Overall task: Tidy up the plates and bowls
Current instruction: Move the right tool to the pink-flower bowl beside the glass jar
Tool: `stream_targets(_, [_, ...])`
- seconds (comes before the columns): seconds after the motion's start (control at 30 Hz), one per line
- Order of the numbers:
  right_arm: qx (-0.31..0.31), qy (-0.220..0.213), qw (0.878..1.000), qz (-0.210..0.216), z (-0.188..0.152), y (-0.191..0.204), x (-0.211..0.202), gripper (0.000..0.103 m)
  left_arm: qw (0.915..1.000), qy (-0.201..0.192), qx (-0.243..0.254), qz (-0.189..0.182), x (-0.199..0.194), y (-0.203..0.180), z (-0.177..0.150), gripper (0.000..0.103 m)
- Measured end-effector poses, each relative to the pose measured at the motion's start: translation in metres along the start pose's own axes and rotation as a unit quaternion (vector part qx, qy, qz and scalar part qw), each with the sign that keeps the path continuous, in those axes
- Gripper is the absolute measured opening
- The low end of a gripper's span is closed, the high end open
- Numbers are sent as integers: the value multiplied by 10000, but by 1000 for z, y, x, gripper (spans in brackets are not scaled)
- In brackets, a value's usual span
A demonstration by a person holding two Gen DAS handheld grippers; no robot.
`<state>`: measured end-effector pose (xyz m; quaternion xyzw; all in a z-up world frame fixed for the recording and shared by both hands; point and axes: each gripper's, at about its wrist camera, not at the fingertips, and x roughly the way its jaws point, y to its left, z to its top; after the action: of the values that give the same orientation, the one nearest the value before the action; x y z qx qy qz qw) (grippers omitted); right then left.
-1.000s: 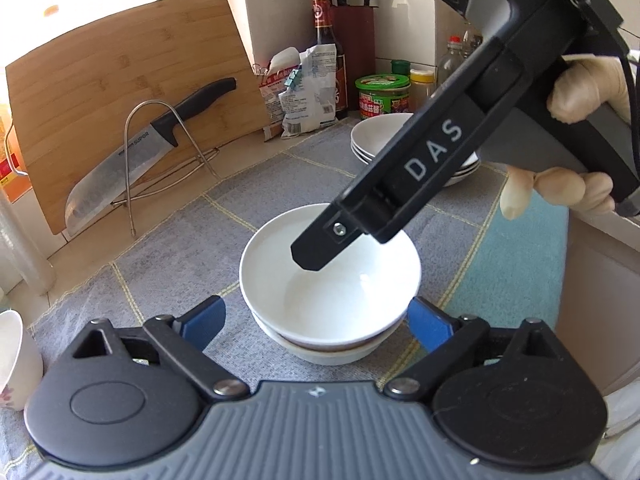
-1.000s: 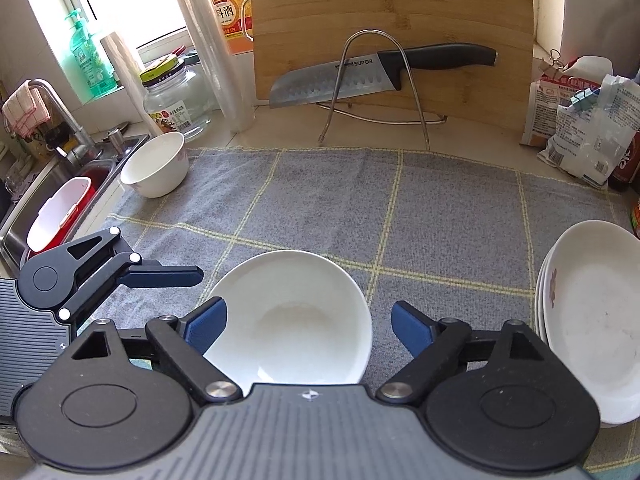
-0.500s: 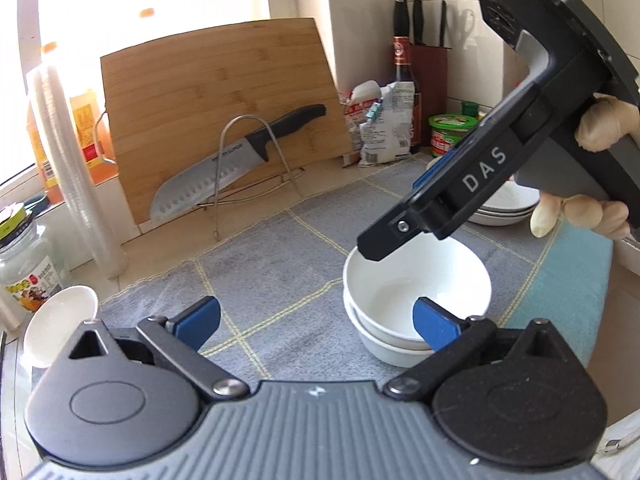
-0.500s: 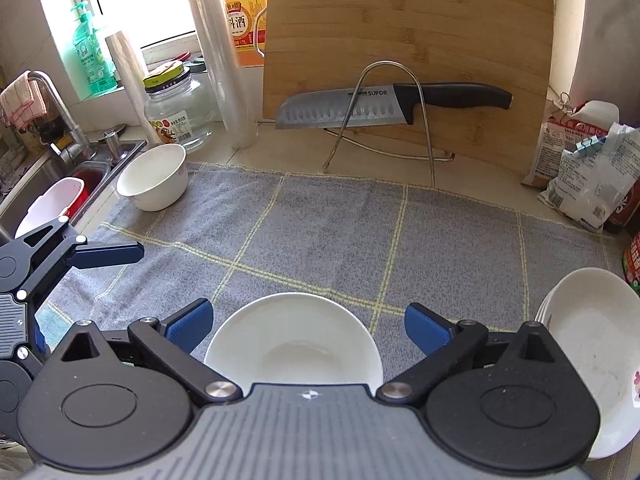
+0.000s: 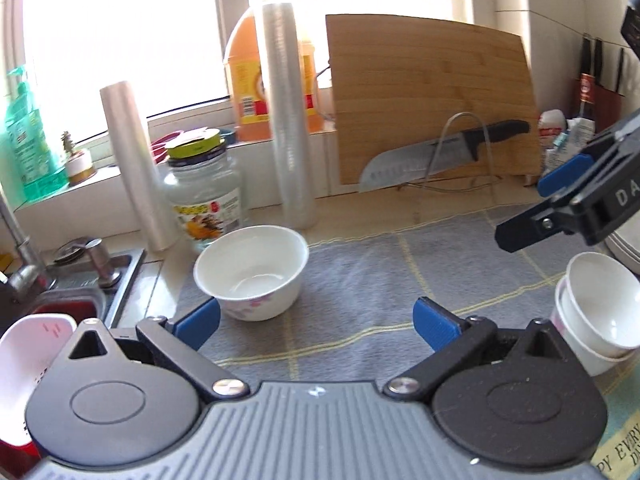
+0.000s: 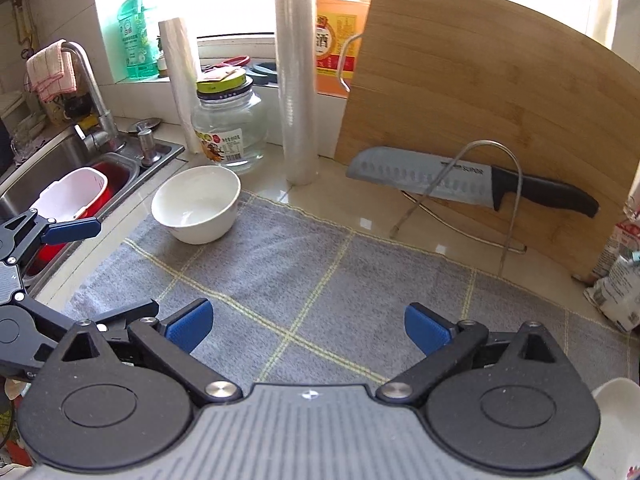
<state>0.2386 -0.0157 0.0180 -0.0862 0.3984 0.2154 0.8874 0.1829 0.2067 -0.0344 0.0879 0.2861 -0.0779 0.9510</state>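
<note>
A lone white bowl (image 5: 252, 272) with a pink flower print stands on the grey checked cloth (image 5: 360, 272) near the sink. My left gripper (image 5: 316, 324) is open and empty, its left pad just in front of that bowl. Two nested white bowls (image 5: 596, 316) stand at the right, with a plate stack's rim (image 5: 624, 248) behind them. My right gripper (image 5: 520, 214) hangs open above the cloth. In the right wrist view the right gripper (image 6: 307, 326) is open over bare cloth (image 6: 320, 272). The lone bowl (image 6: 198, 208) sits far left, the left gripper (image 6: 128, 264) lower left, the nested bowls (image 6: 616, 408) bottom right.
A sink (image 6: 152, 152) with a red tub and a white container lies left of the cloth. Behind the cloth stand a glass jar (image 6: 228, 128), two film rolls (image 6: 298, 80), an oil bottle (image 5: 248, 72), and a bamboo board (image 6: 480, 120) with a knife (image 6: 460, 176) on a wire rack.
Both grippers have drawn away from the nested bowls and swung left toward the lone bowl by the sink. The nested bowls now sit at the right edge. The right jaws have spread wider.
</note>
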Motion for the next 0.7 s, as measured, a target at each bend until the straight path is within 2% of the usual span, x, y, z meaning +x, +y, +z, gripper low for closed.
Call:
stream_targets(0.1, [-99, 12, 9999, 100, 10, 11, 12, 103, 9995, 86, -163, 255, 7, 17, -5, 102])
stream_targets(0.3, [-160, 24, 9996, 232, 27, 26, 32, 103, 9984, 215, -276, 449, 25, 36, -11, 102])
stream_targets(0.7, [-497, -66, 9973, 529, 57, 48, 69, 103, 9984, 382, -217, 359, 69, 46, -15, 102])
